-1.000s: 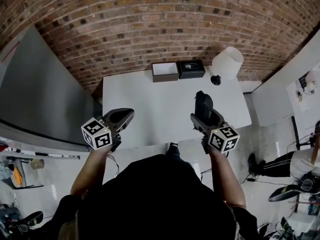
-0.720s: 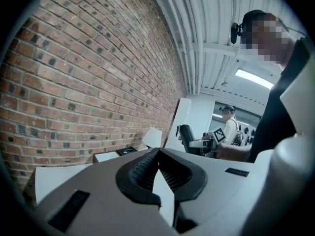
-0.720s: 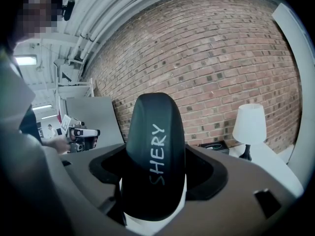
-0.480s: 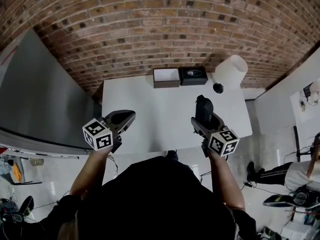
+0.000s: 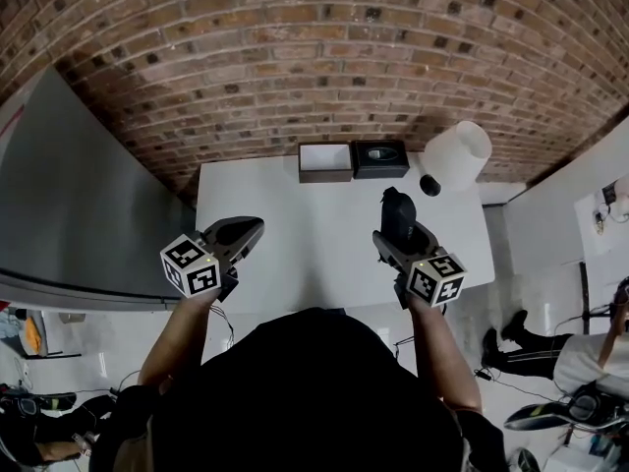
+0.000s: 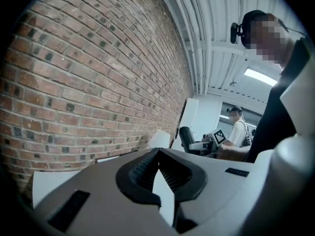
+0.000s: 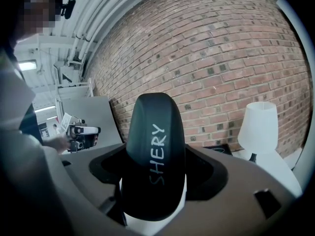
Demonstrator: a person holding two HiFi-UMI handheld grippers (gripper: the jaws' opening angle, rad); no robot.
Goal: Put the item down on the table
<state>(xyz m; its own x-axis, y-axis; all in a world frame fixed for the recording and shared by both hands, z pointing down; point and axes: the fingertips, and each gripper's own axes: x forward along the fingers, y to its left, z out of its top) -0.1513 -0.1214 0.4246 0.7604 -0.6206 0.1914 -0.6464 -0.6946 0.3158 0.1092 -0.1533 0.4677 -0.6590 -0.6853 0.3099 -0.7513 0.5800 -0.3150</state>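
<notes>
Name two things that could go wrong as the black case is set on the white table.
The black case sticks far out of the right hand-held gripper, so it may topple or roll on release. The lamp stands close beyond it on the table; a forward reach might knock it.

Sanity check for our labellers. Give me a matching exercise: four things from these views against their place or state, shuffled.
1. black oblong case lettered SHERY
2. white-shaded lamp
3. open dark box with a white inside
4. left gripper

A. jaws together, nothing between them
B. back edge of the white table, beside the black box
C. table's back right corner
D. clamped in the right gripper

Pairs: 1-D, 2-C, 3-B, 4-A
</notes>
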